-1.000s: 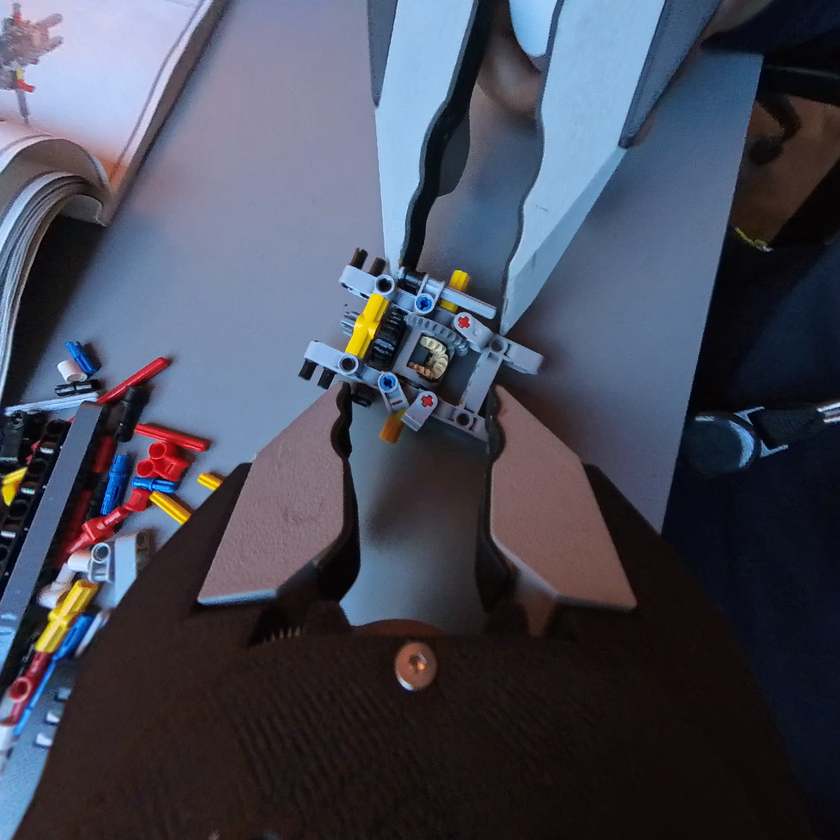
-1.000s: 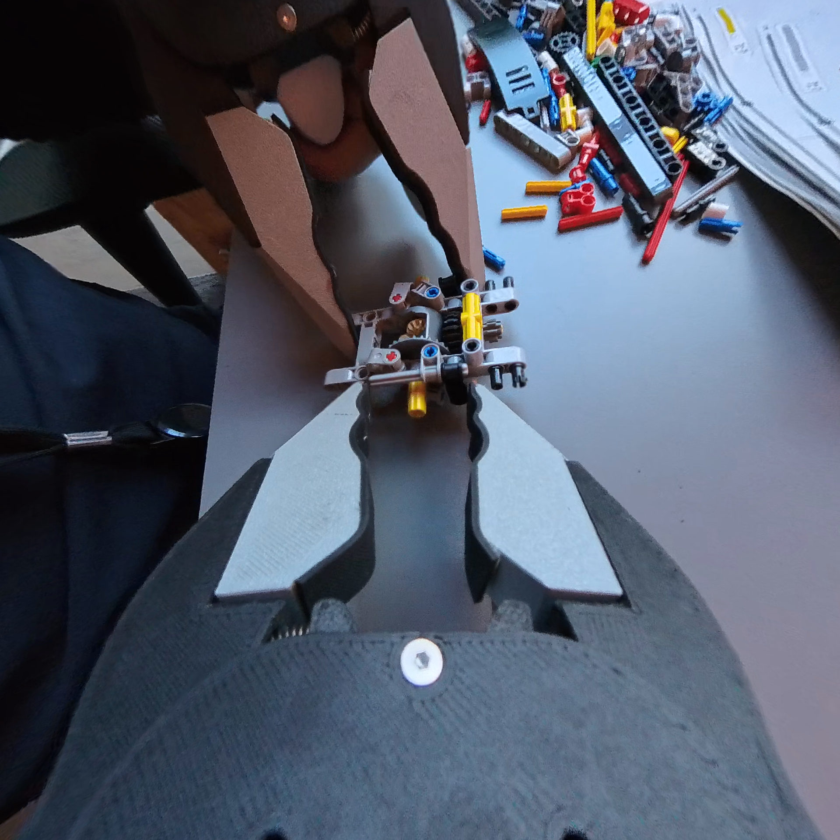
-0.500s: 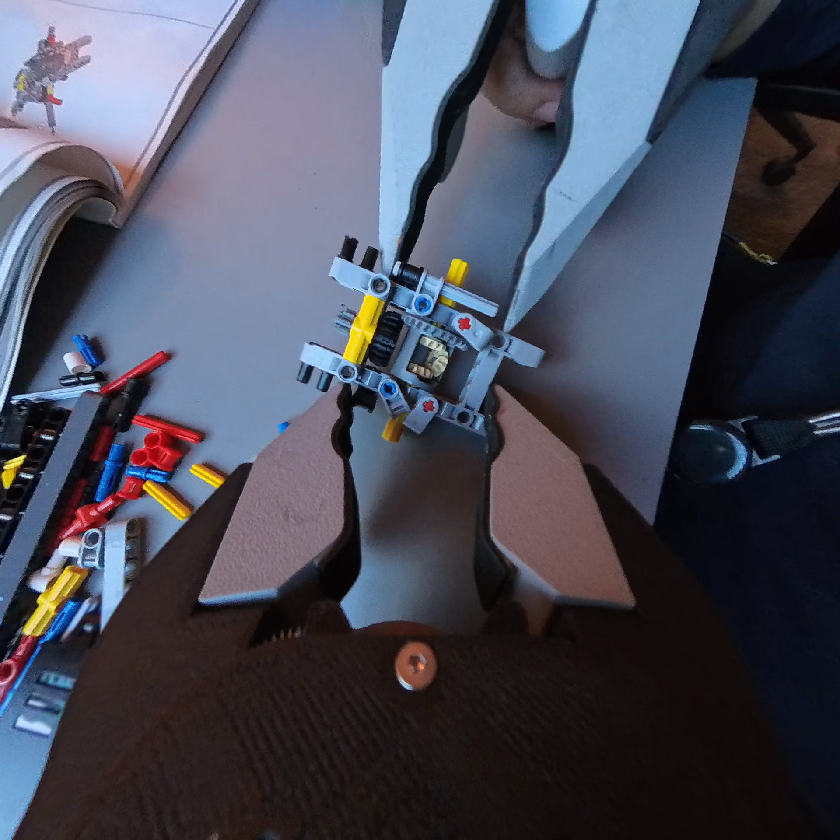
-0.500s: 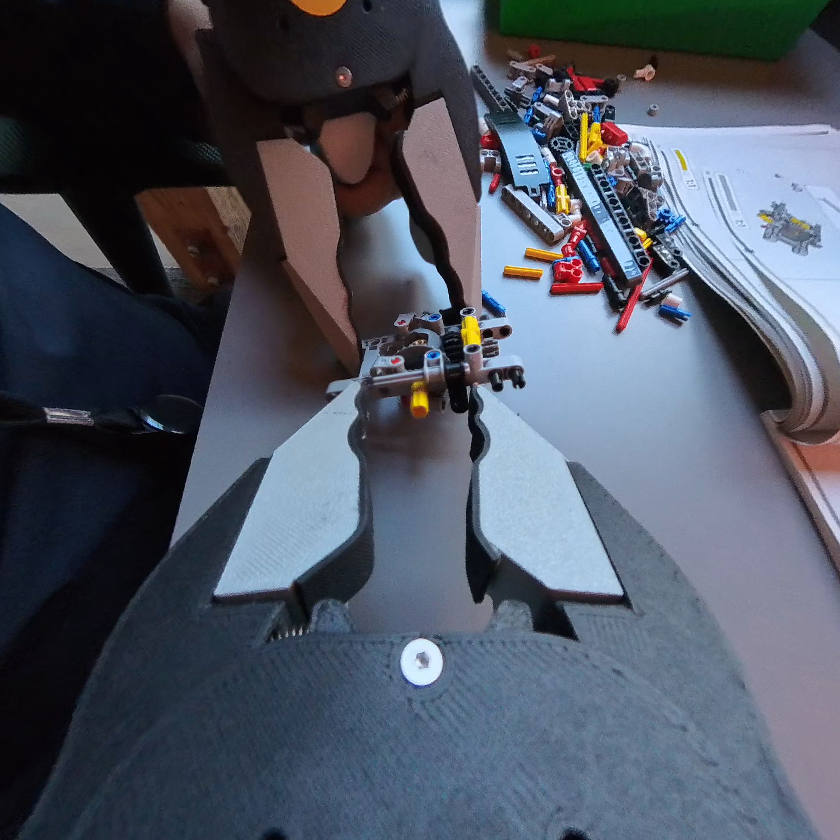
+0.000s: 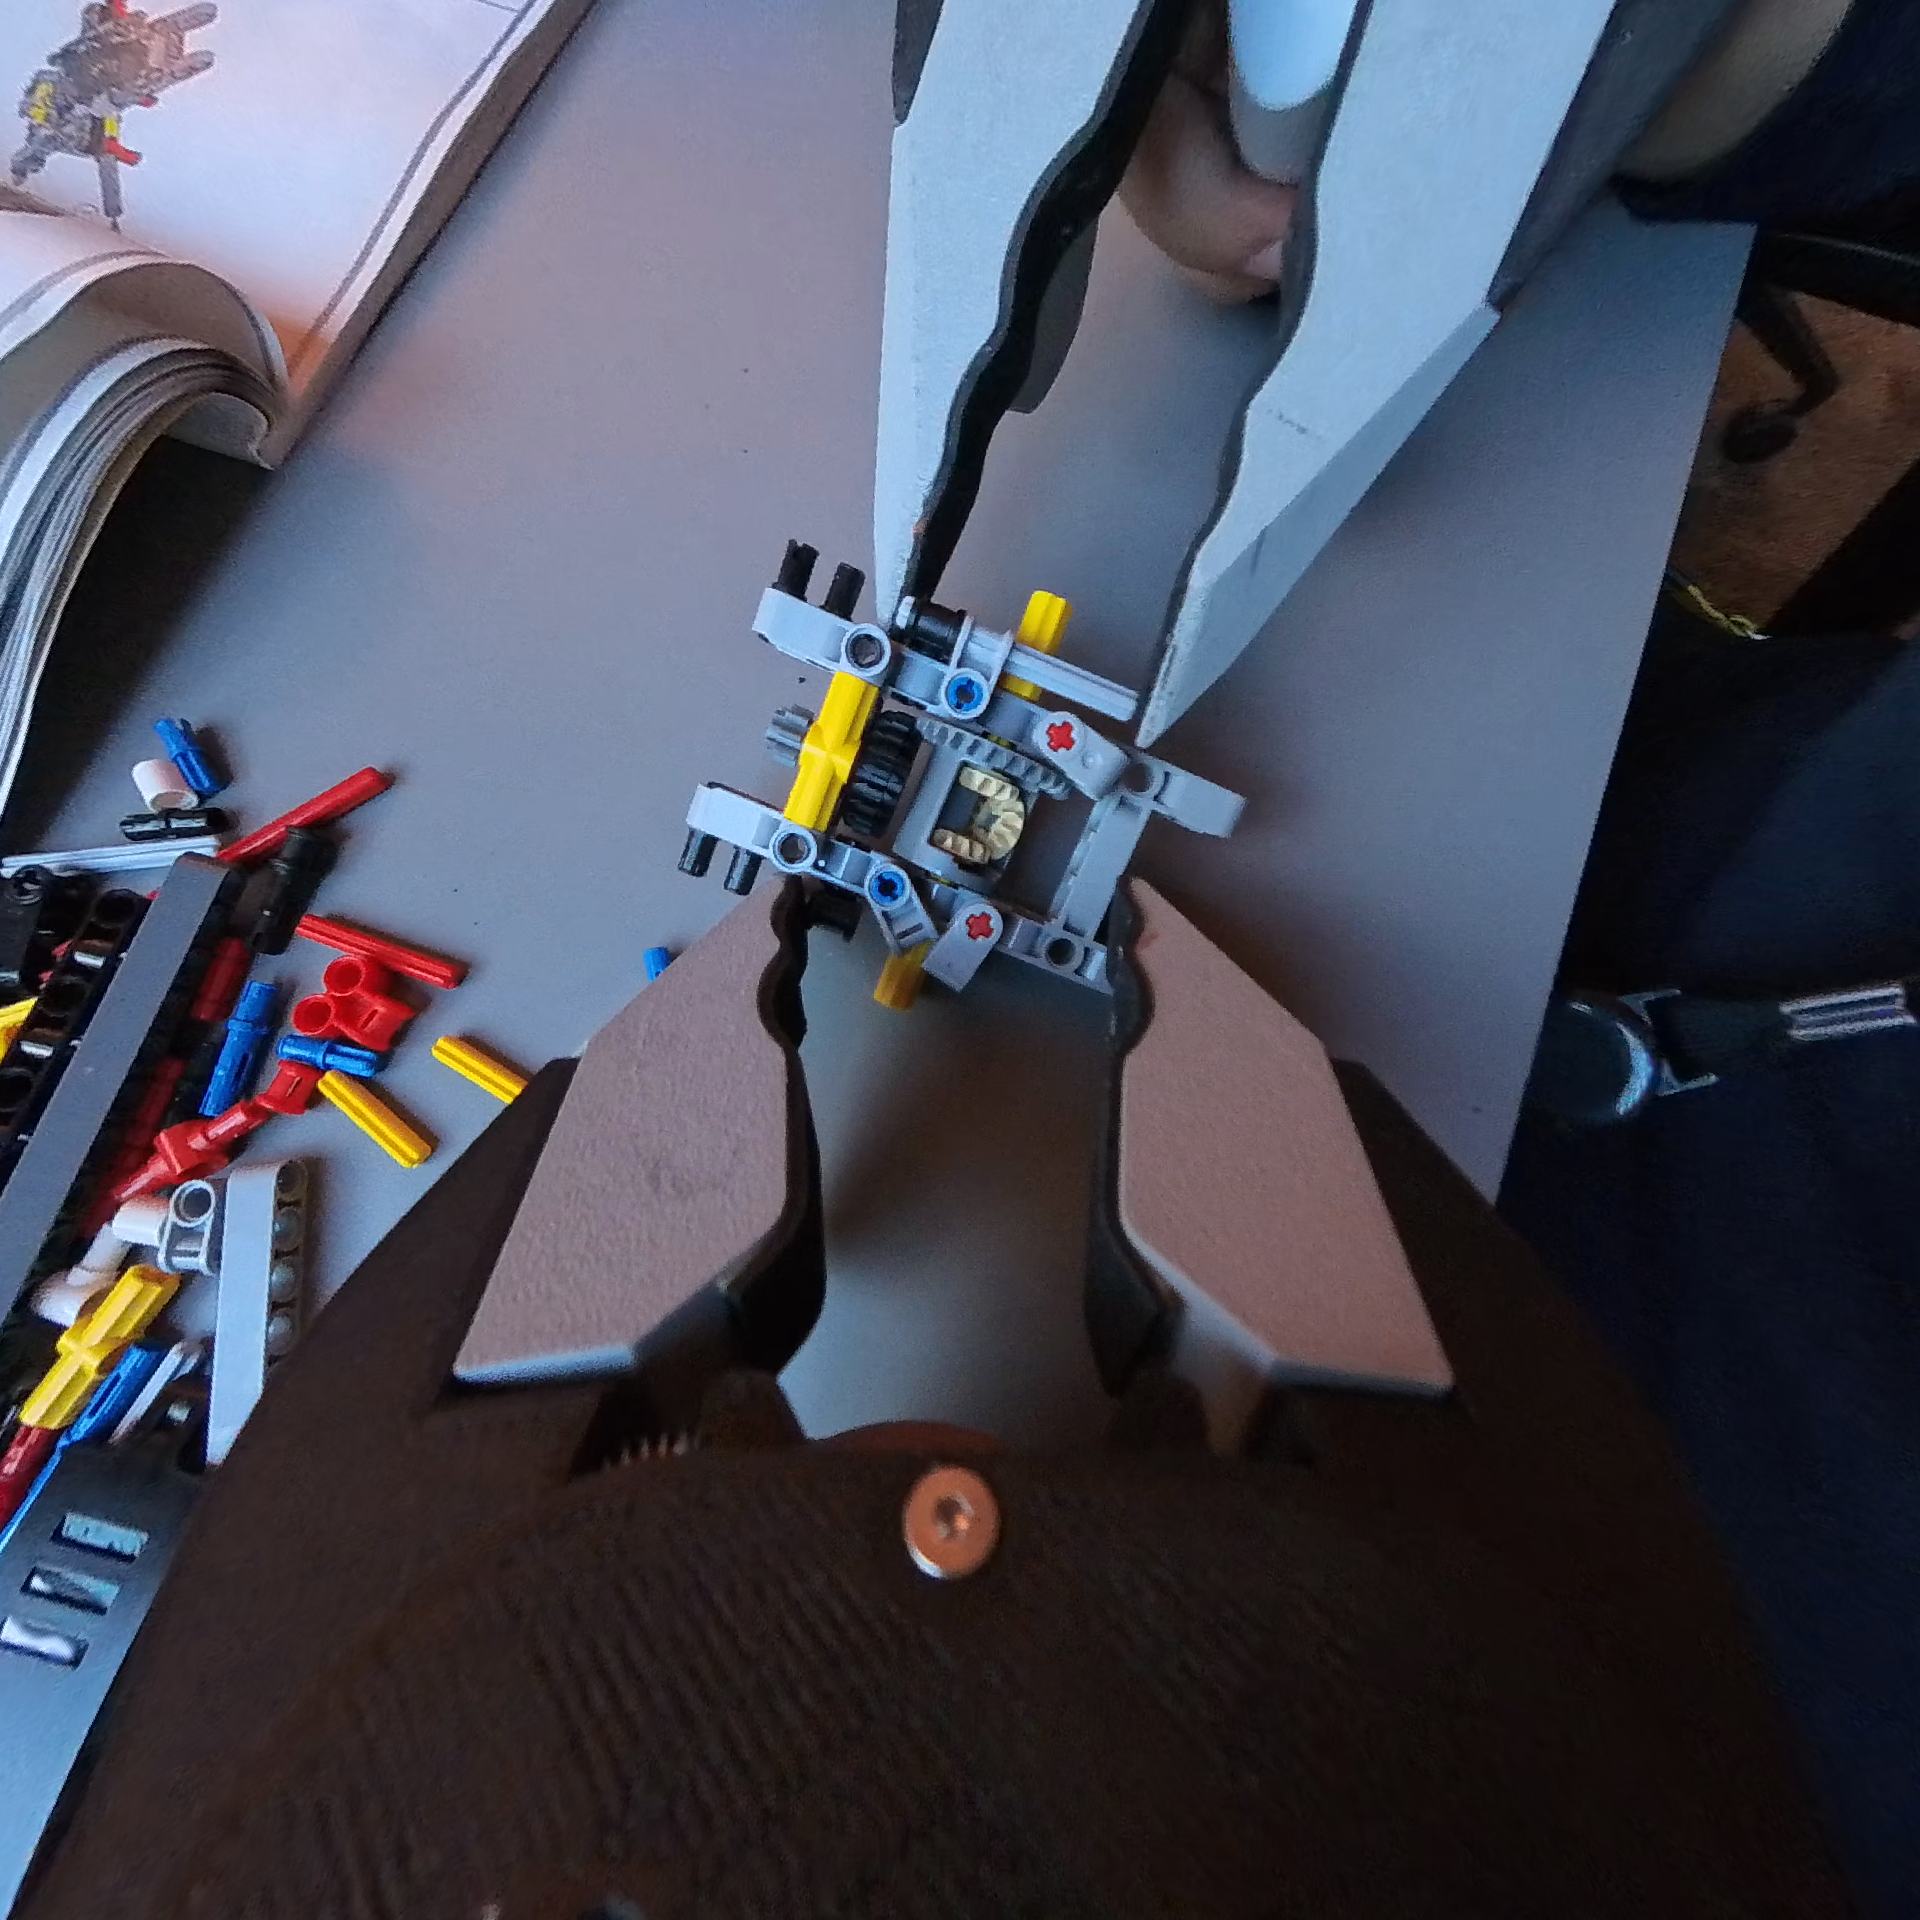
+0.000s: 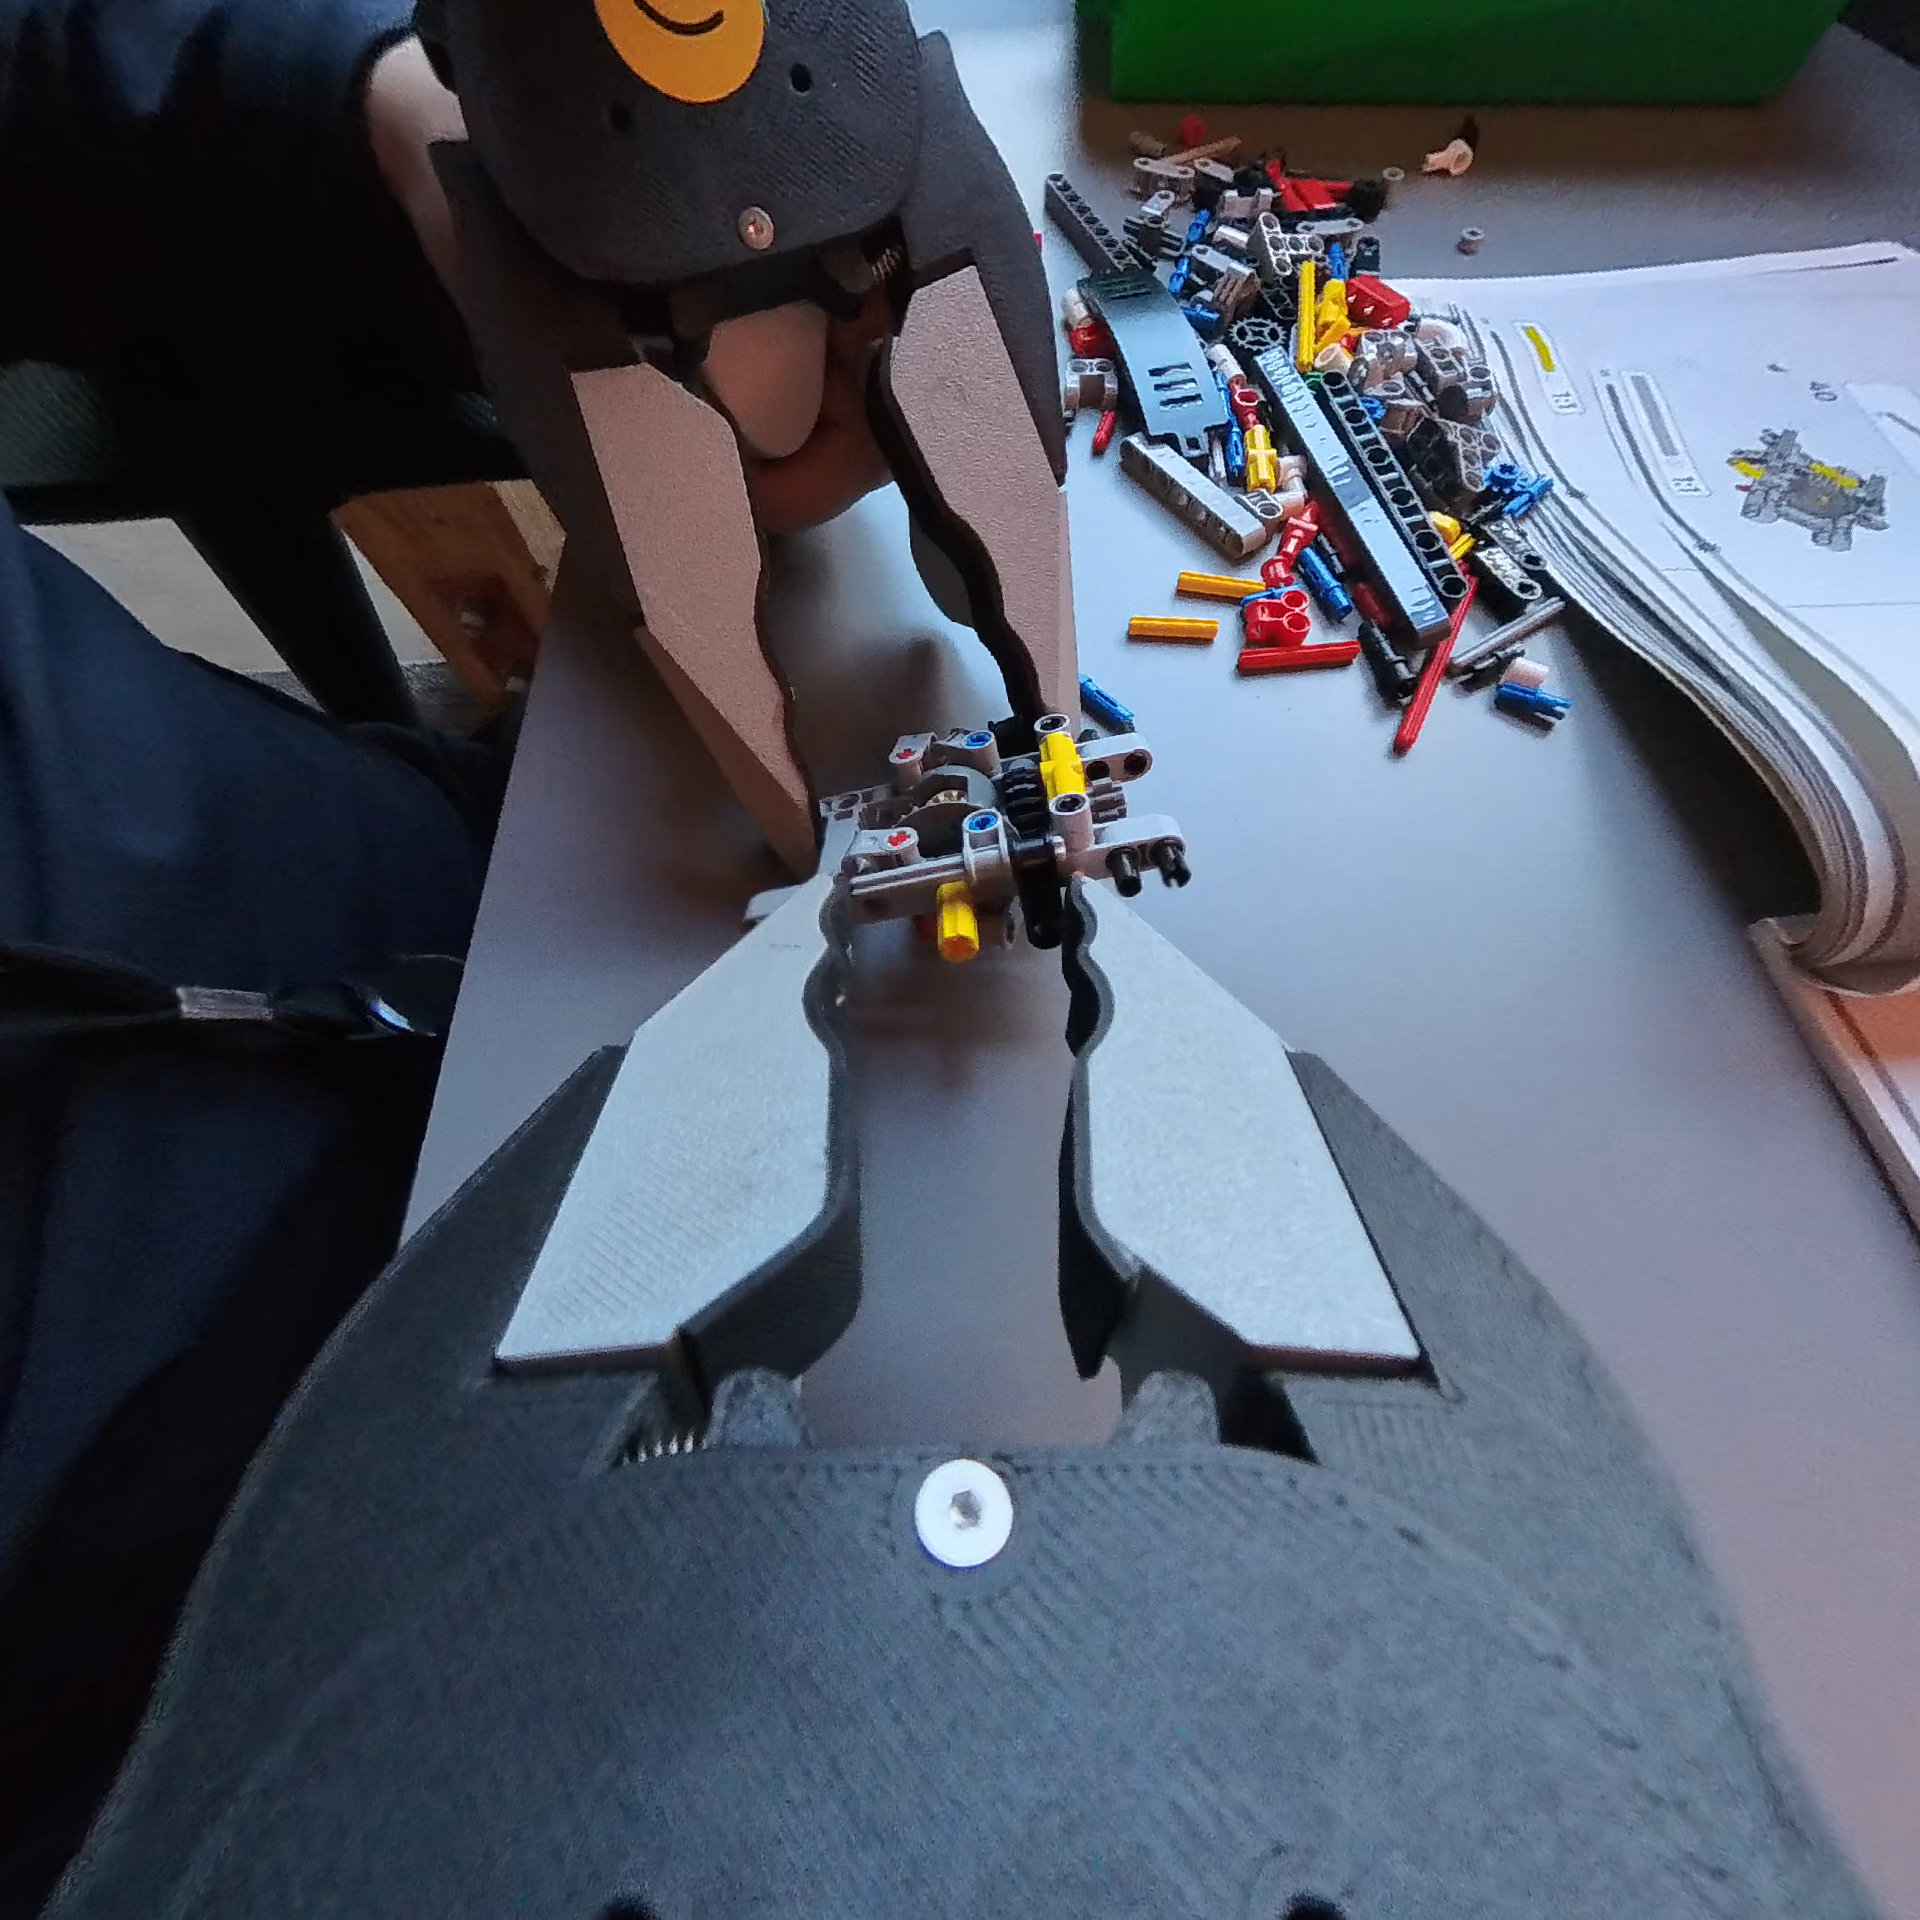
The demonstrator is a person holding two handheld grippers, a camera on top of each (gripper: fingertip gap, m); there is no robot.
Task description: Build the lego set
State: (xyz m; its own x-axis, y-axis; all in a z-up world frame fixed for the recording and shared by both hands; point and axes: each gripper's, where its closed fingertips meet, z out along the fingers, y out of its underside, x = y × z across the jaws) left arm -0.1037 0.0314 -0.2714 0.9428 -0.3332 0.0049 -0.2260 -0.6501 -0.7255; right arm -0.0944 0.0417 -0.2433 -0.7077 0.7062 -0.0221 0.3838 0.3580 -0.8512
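Note:
A small assembly of grey beams, black and tan gears and yellow axles point(image 5: 966, 790) sits between both grippers just over the grey table point(image 5: 540, 540), near its edge. My left gripper point(image 5: 951, 914), with brown fingers, is shut on its near side: one tip presses a black part, the other the grey frame's corner. My right gripper point(image 6: 948, 904), with grey fingers, is shut on the opposite side of the assembly point(image 6: 997, 831). It shows from the far side in the left wrist view point(image 5: 1029, 665), one tip on a black piece, the other at a grey axle's end.
A pile of loose red, blue, yellow, grey and black parts point(image 6: 1299, 416) lies beside an open instruction booklet point(image 6: 1714, 520); both show in the left wrist view, the pile point(image 5: 208, 1039) and the booklet point(image 5: 156, 260). A green box point(image 6: 1455, 52) stands at the back. The table's edge point(image 5: 1558, 831) is close by. Less than 4 cm separates the two grippers' tips.
The right wrist view has tipped up and now takes in the far table and the green box. The assembly stays gripped between both grippers. The right fingers have closed slightly.

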